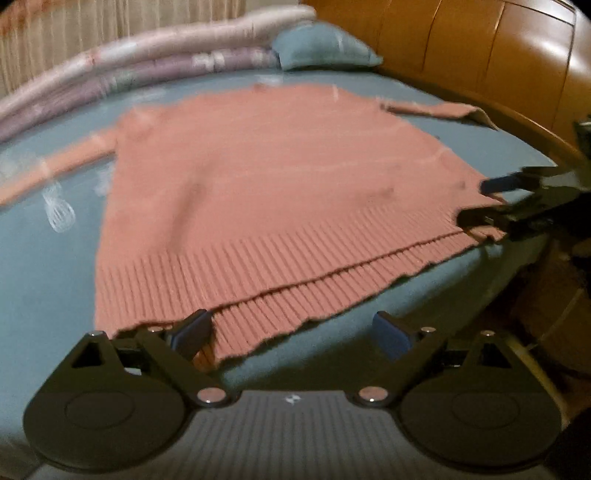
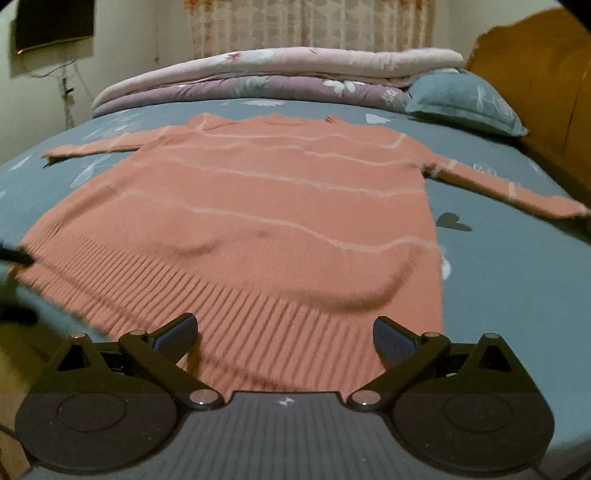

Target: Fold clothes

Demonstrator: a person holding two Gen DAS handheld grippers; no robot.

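Note:
A salmon-pink knit sweater point(image 1: 277, 177) with thin pale stripes lies flat on the blue bed sheet point(image 1: 44, 258), both sleeves spread out to the sides. My left gripper point(image 1: 291, 328) is open at the ribbed hem, whose near left corner lies between its fingers, close to the left pad. In the right wrist view the same sweater point(image 2: 258, 206) fills the middle, and my right gripper point(image 2: 284, 328) is open with the ribbed hem between its fingers. The right gripper point(image 1: 476, 202) also shows in the left wrist view, open over the hem's right corner.
Folded floral quilts point(image 2: 280, 77) and a blue pillow point(image 2: 461, 99) lie along the far side of the bed. A wooden headboard point(image 2: 535, 74) stands at the right, and a curtain point(image 2: 310, 26) hangs behind. A dark screen point(image 2: 51, 22) is on the wall. The bed's edge drops off below the hem.

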